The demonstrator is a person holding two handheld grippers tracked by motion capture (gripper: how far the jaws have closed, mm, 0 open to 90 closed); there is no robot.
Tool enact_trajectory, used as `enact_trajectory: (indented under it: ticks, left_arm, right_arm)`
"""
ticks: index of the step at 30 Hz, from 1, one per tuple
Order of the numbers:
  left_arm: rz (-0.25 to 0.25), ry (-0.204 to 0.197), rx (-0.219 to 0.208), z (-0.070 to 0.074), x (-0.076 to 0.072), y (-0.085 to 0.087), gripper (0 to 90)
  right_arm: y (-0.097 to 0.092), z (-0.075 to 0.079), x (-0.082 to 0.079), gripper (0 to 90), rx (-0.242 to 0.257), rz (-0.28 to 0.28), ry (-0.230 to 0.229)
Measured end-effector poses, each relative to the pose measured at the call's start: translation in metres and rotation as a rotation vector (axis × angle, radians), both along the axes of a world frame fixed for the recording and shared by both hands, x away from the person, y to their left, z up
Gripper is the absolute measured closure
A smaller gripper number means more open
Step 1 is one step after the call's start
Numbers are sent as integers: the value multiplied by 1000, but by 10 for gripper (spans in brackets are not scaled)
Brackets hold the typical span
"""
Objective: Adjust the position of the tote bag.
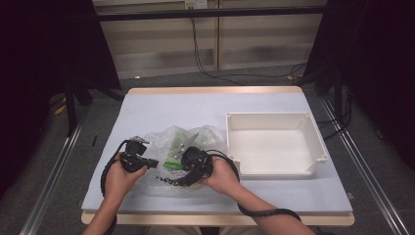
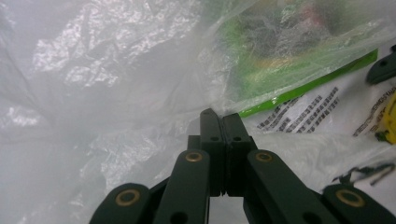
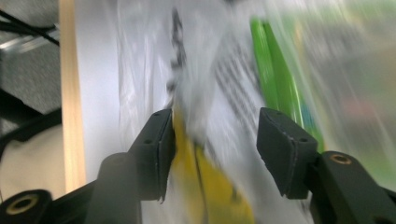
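Plastic bag [image 1: 183, 147] btwn grippers: left gripper [image 2: 223, 122] clamped shut on its film, right gripper [image 3: 212, 140] agape astride it

The crinkled, glossy clear plastic bag [image 1: 188, 147] lies on a matt pale tabletop [image 1: 161, 107] beside a smooth white plastic bin [image 1: 313, 139].
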State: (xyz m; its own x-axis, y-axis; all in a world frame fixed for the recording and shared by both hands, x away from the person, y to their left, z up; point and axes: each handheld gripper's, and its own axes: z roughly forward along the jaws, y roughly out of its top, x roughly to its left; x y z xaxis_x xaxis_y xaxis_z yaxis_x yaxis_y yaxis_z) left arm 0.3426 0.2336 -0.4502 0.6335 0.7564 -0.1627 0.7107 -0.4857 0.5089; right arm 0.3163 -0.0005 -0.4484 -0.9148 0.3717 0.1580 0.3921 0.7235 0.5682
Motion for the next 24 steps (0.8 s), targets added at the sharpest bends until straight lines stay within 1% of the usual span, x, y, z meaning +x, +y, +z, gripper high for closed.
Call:
enact_trajectory:
  ticks: [1, 2, 3, 4, 5, 6, 7, 8, 9, 10, 11, 12, 13, 14, 15, 16, 17, 18, 19, 20, 21, 23, 24]
  left_arm:
    - [0, 0, 0, 0, 0, 0, 900]
    - [7, -1, -3, -1, -2, 2, 900]
    - [7, -1, -3, -1, -2, 2, 900]
    - [6, -2, 14, -1, -2, 4, 900]
    - [7, -2, 20, -2, -2, 4, 900]
    - [13, -2, 18, -2, -3, 5, 900]
    - [19, -2, 28, -2, -3, 5, 900]
    - [27, 0, 38, -1, -5, 7, 900]
    - [27, 0, 38, -1, -5, 7, 900]
    - [27, 4, 56, 0, -6, 8, 900]
    - [31, 10, 60, 0, -7, 10, 900]
    - [47, 18, 62, 0, -9, 18, 900]
    - [53, 21, 68, 0, -10, 22, 900]
    - [53, 21, 68, 0, -10, 22, 900]
    - [68, 27, 60, 0, -12, 31, 900]
    - [68, 27, 60, 0, -12, 31, 900]
    - [77, 24, 52, 0, -13, 34, 900]
    - [89, 19, 26, -1, -16, 36, 900]
    - [89, 19, 26, -1, -16, 36, 900]
    - [81, 18, 23, -1, -16, 37, 900]
    - [91, 11, 16, -2, -17, 36, 900]
    - [77, 15, 35, -1, -16, 33, 900]
    - [67, 19, 57, -1, -15, 32, 900]
  right_arm:
    - [0, 0, 0, 487, 0, 0, 0]
    - [-8, -5, -4, 557, -23, 12, 16]
    - [-8, -5, -4, 557, -23, 12, 16]
    - [-11, -7, -6, 593, -36, 10, 15]
    - [-13, -8, -9, 642, -59, 15, 1]
    - [-16, -10, -11, 704, -71, 20, -5]
    - [-18, -12, -12, 774, -82, 36, -11]
    - [-22, -14, -13, 874, -77, 24, -28]
    - [-23, -15, -13, 889, -69, 6, -20]
    - [-23, -15, -13, 889, -69, 6, -20]
    - [-24, -15, -11, 895, -76, -5, -43]
    - [-23, -14, -9, 900, -88, -17, -68]
    - [-21, -14, -7, 900, -90, -31, -86]
    - [-21, -14, -7, 900, -90, -31, -86]
    - [-19, -15, -3, 900, -101, -51, -118]
    - [-18, -16, -1, 900, -87, -58, -123]
    - [-18, -16, -1, 900, -87, -58, -123]
    - [-19, -17, 1, 899, -64, -54, -93]
    - [-19, -17, 1, 899, -64, -54, -93]
    - [-19, -17, 0, 899, -60, -53, -81]
    - [-20, -17, -1, 899, -55, -38, -74]
    - [-22, -16, -6, 899, -58, -12, -66]
    - [-23, -16, -9, 900, -60, 3, -61]
